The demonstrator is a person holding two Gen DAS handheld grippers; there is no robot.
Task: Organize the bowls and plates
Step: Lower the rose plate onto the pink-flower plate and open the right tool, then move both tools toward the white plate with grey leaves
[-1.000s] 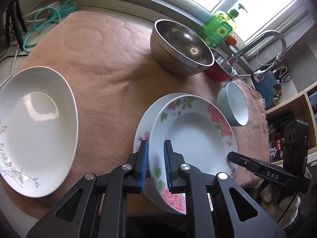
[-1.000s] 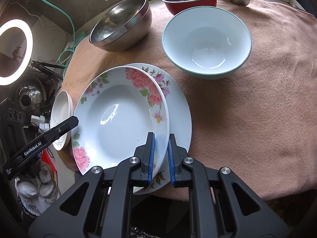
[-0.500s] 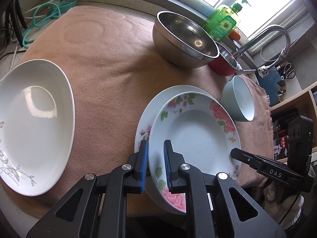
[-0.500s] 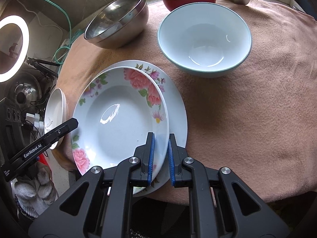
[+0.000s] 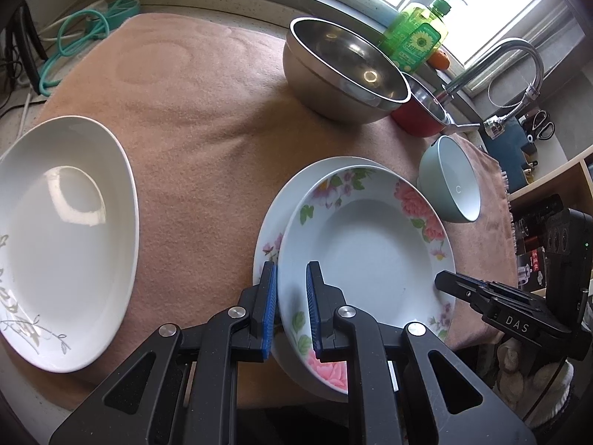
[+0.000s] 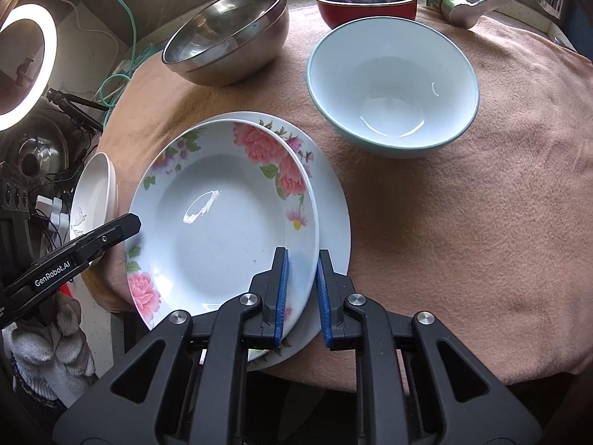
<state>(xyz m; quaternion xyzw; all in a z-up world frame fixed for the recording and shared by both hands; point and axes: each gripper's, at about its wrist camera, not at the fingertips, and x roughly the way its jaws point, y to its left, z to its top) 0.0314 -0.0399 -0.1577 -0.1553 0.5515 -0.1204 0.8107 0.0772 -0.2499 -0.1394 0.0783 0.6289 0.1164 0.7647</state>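
Observation:
A deep floral plate [image 5: 370,252] [image 6: 222,230] lies slightly offset on a second floral plate [image 5: 274,215] [image 6: 333,215] on the tan cloth [image 5: 204,129]. My left gripper [image 5: 291,270] is shut on the upper plate's near-left rim. My right gripper [image 6: 302,256] straddles the opposite rim. Its jaws are opening, with the rim still between them and the outer pad a little off it. Each gripper's tip also shows in the other wrist view, at the plate's edge. A plain white plate [image 5: 63,237] lies to the left.
At the back stand a steel bowl [image 5: 344,66] [image 6: 226,37], a red pot [image 5: 415,118] and a pale green bowl [image 6: 393,81]. A soap bottle [image 5: 418,37] and a tap [image 5: 519,59] are by the window. The cloth's front edge is just below the plates.
The right gripper's jaws have parted slightly around the rim. Both views have shifted a little, and the upper plate keeps its place over the lower one.

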